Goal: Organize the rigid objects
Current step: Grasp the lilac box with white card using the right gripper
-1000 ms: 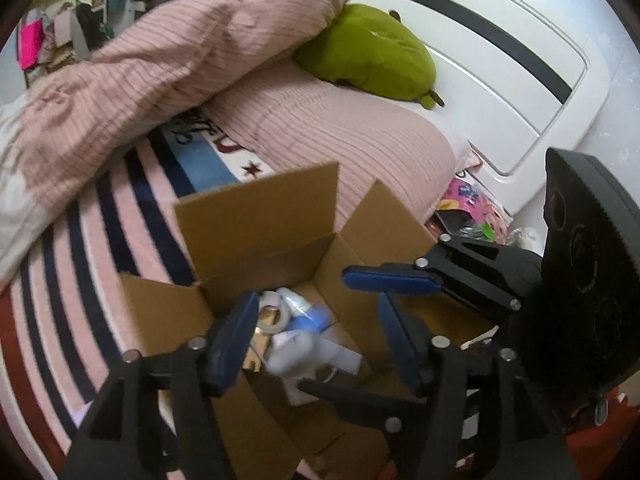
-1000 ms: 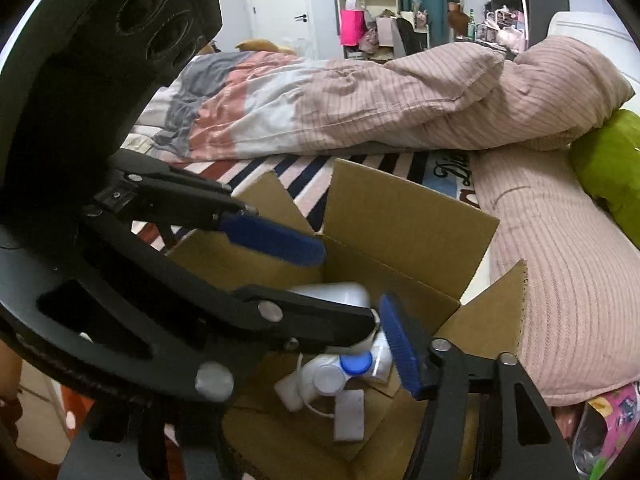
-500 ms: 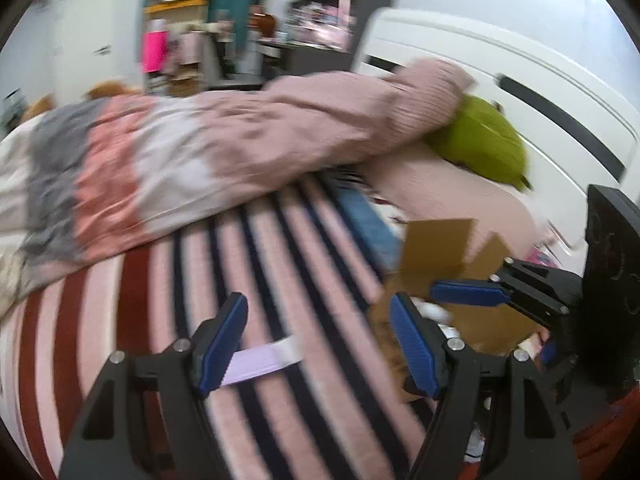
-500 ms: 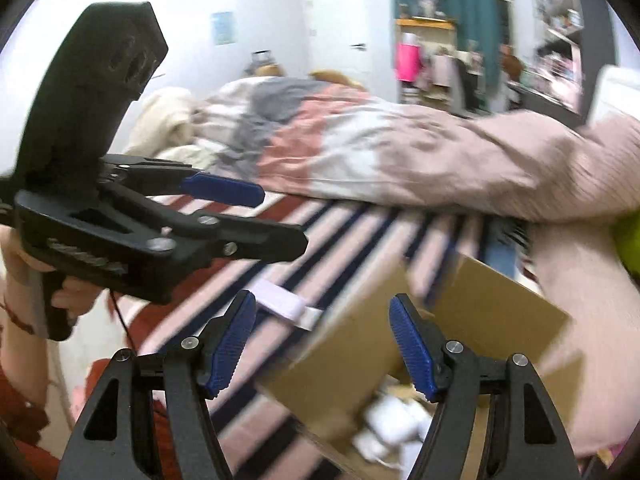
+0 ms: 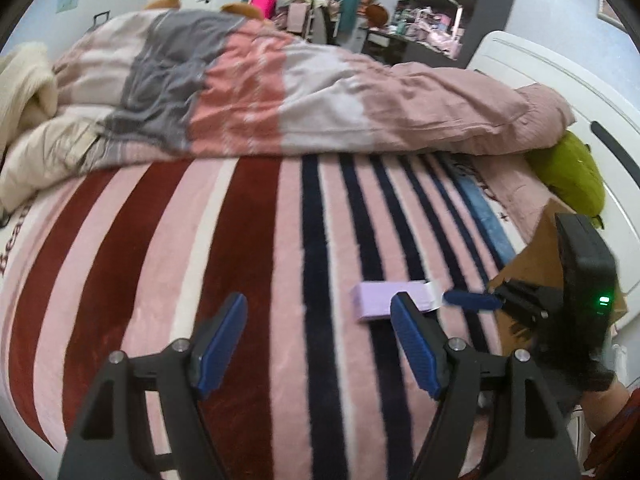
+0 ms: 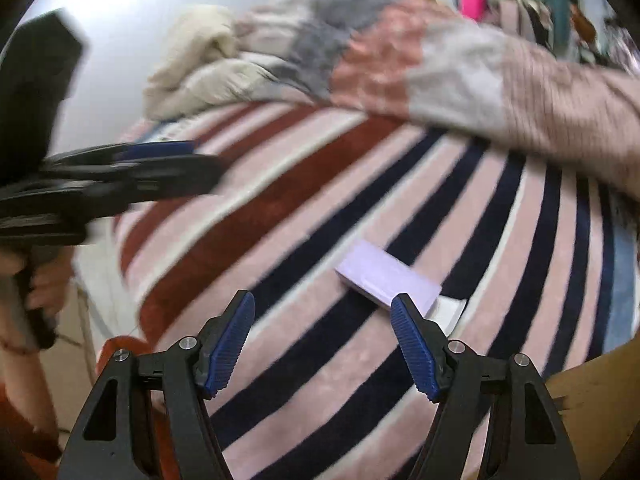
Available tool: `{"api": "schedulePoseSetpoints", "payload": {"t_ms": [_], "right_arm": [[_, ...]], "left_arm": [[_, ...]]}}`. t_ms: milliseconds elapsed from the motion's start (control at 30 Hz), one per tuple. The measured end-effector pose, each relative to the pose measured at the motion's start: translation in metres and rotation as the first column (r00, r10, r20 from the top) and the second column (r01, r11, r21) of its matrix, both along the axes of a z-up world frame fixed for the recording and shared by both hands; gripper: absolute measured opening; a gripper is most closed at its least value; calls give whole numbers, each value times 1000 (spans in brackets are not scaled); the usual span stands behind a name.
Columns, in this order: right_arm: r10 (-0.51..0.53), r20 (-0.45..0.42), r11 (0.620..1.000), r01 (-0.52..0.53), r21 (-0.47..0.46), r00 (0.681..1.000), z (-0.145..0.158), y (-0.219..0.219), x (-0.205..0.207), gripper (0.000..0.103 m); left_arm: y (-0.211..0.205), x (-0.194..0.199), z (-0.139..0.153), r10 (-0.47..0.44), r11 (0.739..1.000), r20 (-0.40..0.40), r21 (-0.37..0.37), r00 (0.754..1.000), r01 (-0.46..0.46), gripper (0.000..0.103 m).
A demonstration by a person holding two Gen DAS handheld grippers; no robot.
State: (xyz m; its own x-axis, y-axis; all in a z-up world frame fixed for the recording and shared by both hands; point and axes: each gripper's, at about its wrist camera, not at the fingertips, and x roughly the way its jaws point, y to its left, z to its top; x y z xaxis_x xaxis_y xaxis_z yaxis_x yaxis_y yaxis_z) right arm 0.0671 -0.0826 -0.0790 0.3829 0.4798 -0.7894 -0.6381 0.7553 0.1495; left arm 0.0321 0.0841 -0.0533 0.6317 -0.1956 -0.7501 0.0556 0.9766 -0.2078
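Lilac box [image 6: 387, 279] flat on striped blanket [image 6: 304, 216], lying diagonally (untouched).

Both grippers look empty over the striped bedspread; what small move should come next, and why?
Probably ease the right gripper forward and down onto the lilac box. It lies flat on the striped bedspread, just beyond the right fingertip, untouched, and nothing is between the open jaws. The cardboard box stands close by.
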Motion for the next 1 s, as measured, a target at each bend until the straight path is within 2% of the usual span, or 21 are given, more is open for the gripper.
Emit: {"api": "schedulePoseSetpoints", "payload": {"t_ms": [133,200,267,333,400,533,600,667,700,733,767,833,1000], "right_arm": [[-70,107,991,82,-111,992,-30,5,22,68],[-80,126,988,96,-123,989,-39,6,32,70],[-82,133,986,100,-133,988,-50,8,45,78],[-81,125,990,94,-105,989,-54,7,53,83],[-85,58,994,89,-58,995,-57,4,61,83],[-57,-140,998,61,23,989,-66,3,65,84],[35,-209,997,-21,70,977,-67,9,52,84],[152,-301,980,-104,169,942,-69,14,41,83],[173,-326,974,-113,194,930,-70,15,38,83],[168,-331,976,-109,191,928,-71,17,36,83],[141,-303,984,-99,151,943,-71,20,33,82],[102,-254,992,-80,97,962,-71,26,30,74],[-21,-186,998,32,56,982,-69,39,26,74]], "left_arm": [[7,3,-16,16,1000,-22,-3,1000,-16,71],[9,5,-20,16,1000,-31,-4,999,-16,71],[7,4,-22,14,1000,-37,6,999,-14,71],[7,5,-23,13,1000,-40,19,999,-12,71],[8,5,-25,12,1000,-43,19,999,-11,71],[9,5,-26,16,1000,-50,10,999,-16,71],[9,3,-26,15,1000,-50,19,999,-14,71],[10,2,-26,18,1000,-50,26,999,-17,71],[10,1,-26,23,999,-52,29,998,-21,71],[11,1,-27,26,999,-54,28,998,-24,71],[13,1,-27,30,999,-55,25,998,-28,71],[14,0,-27,34,999,-56,20,998,-33,71],[13,-2,-25,36,999,-48,29,998,-35,71]]}}
